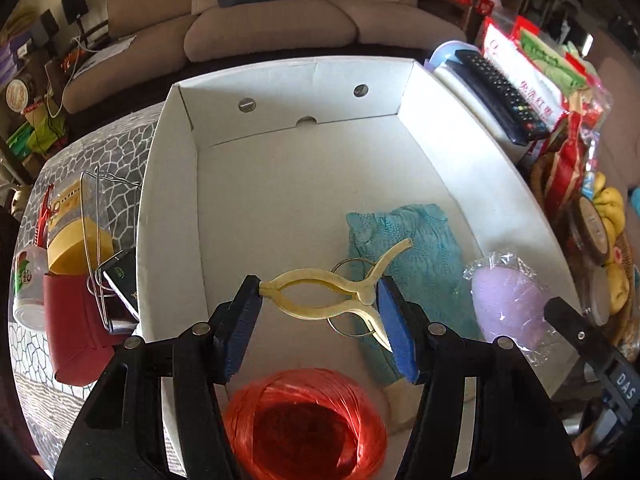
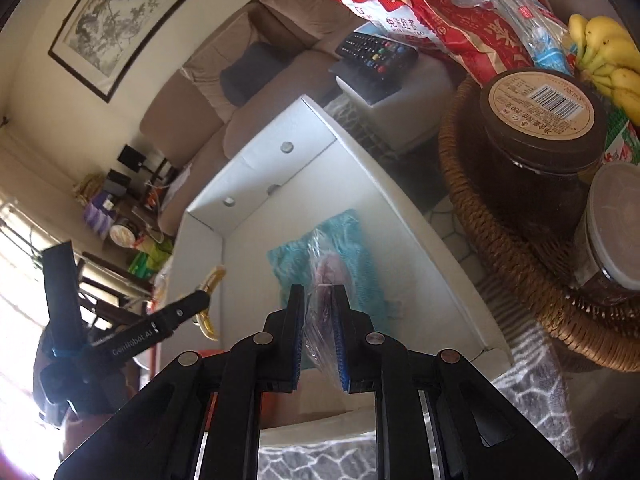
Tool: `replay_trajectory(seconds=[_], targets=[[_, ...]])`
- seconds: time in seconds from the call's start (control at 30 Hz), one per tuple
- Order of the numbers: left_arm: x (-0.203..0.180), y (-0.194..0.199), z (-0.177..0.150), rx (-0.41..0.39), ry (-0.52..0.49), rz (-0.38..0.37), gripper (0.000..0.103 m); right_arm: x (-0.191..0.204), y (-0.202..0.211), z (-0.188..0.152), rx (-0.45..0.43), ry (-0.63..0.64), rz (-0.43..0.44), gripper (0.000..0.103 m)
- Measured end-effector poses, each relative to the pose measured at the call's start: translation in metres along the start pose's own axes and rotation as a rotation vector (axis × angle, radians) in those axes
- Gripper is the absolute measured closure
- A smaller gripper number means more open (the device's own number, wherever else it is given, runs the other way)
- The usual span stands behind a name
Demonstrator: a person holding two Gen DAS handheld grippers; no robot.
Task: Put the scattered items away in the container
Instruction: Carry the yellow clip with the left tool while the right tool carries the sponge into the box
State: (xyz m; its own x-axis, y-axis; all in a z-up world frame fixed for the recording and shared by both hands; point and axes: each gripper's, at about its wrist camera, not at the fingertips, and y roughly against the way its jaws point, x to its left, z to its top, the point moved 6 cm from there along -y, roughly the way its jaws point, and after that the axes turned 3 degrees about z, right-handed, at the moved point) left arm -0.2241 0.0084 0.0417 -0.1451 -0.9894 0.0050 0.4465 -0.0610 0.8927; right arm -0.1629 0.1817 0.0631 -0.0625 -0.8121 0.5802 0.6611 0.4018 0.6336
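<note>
Below left claw (image 1: 318, 300), red twine ball (image 1: 306, 424), hidden from right view

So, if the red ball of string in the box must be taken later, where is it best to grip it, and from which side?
Probably from above, with the jaws across the round outer sides of the red ball of string. It lies in the white box with its hollow centre facing up, so the wound sides give two opposite surfaces. Its strands look loose, so gripping one strand may unwind it.
</note>
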Motion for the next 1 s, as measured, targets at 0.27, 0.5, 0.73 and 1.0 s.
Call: replay_trajectory(seconds=[0.27, 0.5, 0.73, 1.0], targets=[[0.011, -0.022, -0.014, 0.073, 0.006, 0.063, 0.043, 0.01, 0.011, 0.005, -0.062, 0.139, -0.07, 0.027], [0.019, 0.007, -0.021, 0.047, 0.037, 0.057, 0.022, 0.027, 0.025, 0.002, -0.086, 0.122, -0.007, 0.027], [0.034, 0.056, -0.025, -0.016, 0.055, 0.034, 0.022, 0.046, 0.039, -0.007, -0.086, 0.115, 0.018, 0.027], [0.099, 0.122, -0.059, -0.113, 0.066, 0.089, 0.022, 0.087, 0.065, -0.026, -0.089, 0.155, 0.067, 0.027]])
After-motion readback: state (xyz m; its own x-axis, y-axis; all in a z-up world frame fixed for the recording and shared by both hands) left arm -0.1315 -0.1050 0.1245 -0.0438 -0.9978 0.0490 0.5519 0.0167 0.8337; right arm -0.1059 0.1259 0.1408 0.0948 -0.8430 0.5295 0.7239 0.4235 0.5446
